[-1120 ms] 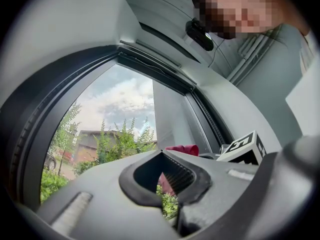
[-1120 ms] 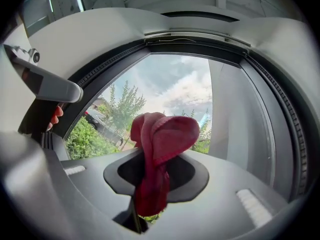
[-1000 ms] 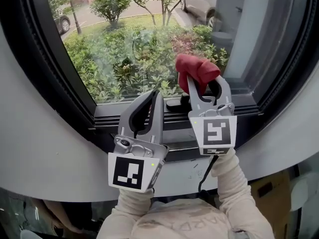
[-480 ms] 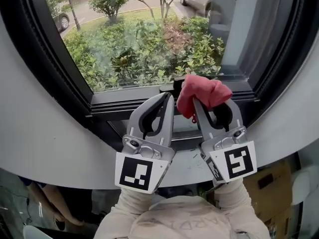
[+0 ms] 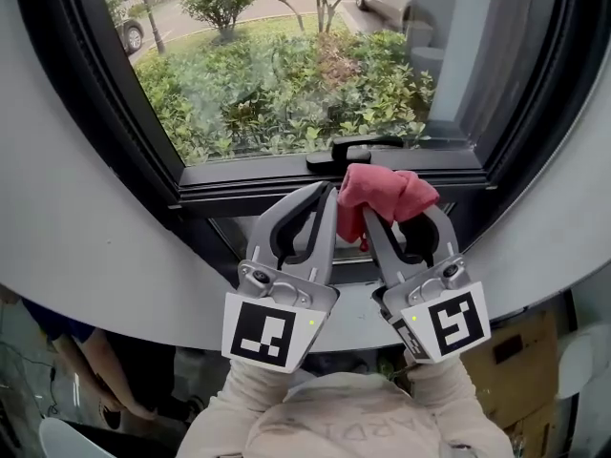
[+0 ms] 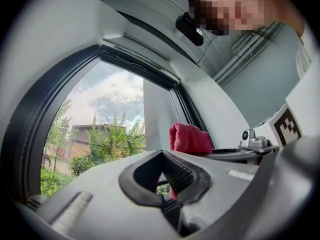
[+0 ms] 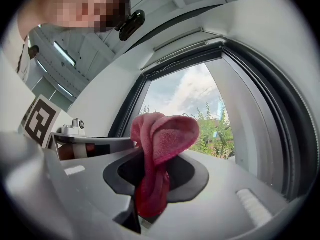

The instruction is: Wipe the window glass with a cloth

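Observation:
The window glass (image 5: 286,74) fills the upper head view, with green shrubs outside. My right gripper (image 5: 380,210) is shut on a red cloth (image 5: 387,194). The bunched cloth sits over the lower black frame, just below the window handle (image 5: 353,151) and off the glass. In the right gripper view the cloth (image 7: 162,134) bulges above the jaws of the right gripper (image 7: 150,156) and hangs down between them. My left gripper (image 5: 327,197) is shut on nothing, close beside the cloth's left edge. In the left gripper view its jaws meet, and the cloth (image 6: 187,139) shows behind the left gripper (image 6: 162,153).
A thick black window frame (image 5: 115,132) surrounds the glass, set in a curved white wall (image 5: 86,256). A cardboard box (image 5: 535,351) stands low at the right. Someone's legs (image 5: 86,370) show at the lower left. Parked cars are outside.
The right gripper has carried the cloth down from the lower glass to below the handle. The left gripper has closed in beside it.

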Demonstrator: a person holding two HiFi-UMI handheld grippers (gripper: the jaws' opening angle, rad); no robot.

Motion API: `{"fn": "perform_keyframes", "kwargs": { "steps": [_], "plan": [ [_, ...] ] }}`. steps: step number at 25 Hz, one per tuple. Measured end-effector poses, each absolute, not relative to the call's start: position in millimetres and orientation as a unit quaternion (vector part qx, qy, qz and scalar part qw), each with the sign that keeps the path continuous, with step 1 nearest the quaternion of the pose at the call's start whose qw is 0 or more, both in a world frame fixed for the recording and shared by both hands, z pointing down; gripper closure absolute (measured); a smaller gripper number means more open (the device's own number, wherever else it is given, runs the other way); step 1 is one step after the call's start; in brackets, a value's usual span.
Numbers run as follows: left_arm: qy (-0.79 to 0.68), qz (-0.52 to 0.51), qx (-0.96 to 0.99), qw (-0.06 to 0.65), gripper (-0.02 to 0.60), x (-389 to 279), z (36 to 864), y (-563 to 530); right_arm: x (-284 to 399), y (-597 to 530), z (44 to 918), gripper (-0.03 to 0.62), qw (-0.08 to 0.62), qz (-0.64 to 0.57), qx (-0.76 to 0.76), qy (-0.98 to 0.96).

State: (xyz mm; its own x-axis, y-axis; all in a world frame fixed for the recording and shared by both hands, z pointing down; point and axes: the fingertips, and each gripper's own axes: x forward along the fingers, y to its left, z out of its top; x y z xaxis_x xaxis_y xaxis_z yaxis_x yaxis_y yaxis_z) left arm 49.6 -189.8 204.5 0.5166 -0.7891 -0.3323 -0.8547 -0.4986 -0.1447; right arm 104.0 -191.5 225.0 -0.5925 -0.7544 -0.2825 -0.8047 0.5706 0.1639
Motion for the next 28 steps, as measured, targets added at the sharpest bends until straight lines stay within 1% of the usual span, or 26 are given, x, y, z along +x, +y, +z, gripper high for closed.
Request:
{"fn": "perform_keyframes", "kwargs": {
  "steps": [28],
  "plan": [
    [0.482,0.113,-0.855,0.154,0.581,34,201,-186,92,-196,220,0.471,0.093,0.127,-0.434,0.887]
  ]
}}
